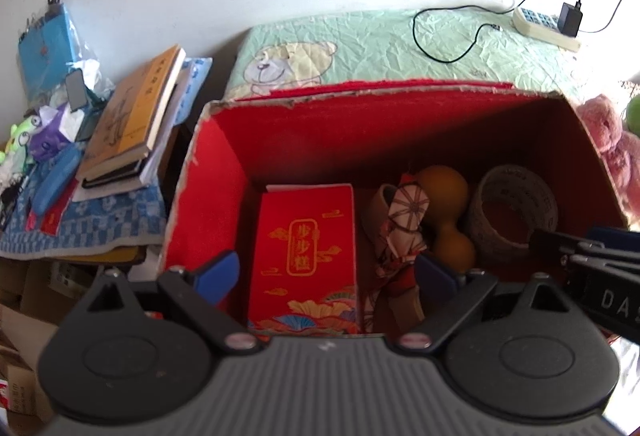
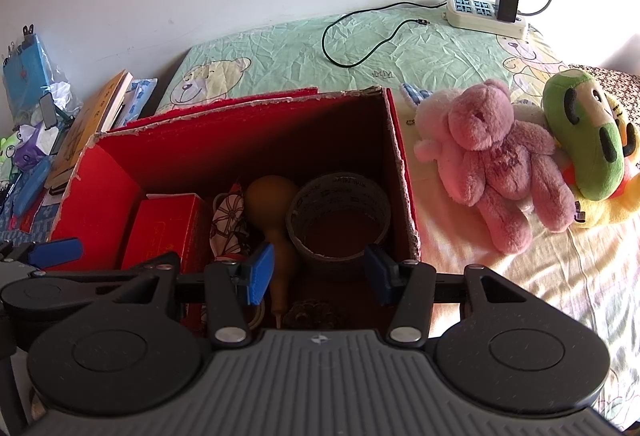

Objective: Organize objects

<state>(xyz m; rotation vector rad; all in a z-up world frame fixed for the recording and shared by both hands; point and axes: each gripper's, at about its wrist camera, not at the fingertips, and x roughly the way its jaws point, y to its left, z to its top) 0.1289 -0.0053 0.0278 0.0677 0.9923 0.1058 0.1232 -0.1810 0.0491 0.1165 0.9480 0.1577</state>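
Note:
An open red cardboard box [image 1: 224, 164] [image 2: 100, 188] sits on the bed. Inside lie a red gift box with gold print [image 1: 304, 256] [image 2: 168, 228], a patterned folded cloth item [image 1: 400, 228] [image 2: 228, 224], a brown gourd [image 1: 448, 212] [image 2: 272, 212], a roll of tape [image 1: 512, 212] [image 2: 340, 216] and a pine cone [image 2: 312, 312]. My left gripper [image 1: 326, 272] is open and empty above the box's near left part. My right gripper [image 2: 320, 272] is open and empty above the box's near right part. A pink teddy bear [image 2: 496, 160] and a green plush [image 2: 584, 140] lie right of the box.
A stack of books [image 1: 132, 120] and small clutter sit on a blue cloth [image 1: 100, 224] left of the box. A power strip [image 2: 484, 16] with a charger and black cable lies on the green bear-print pillow [image 2: 280, 52] by the white wall.

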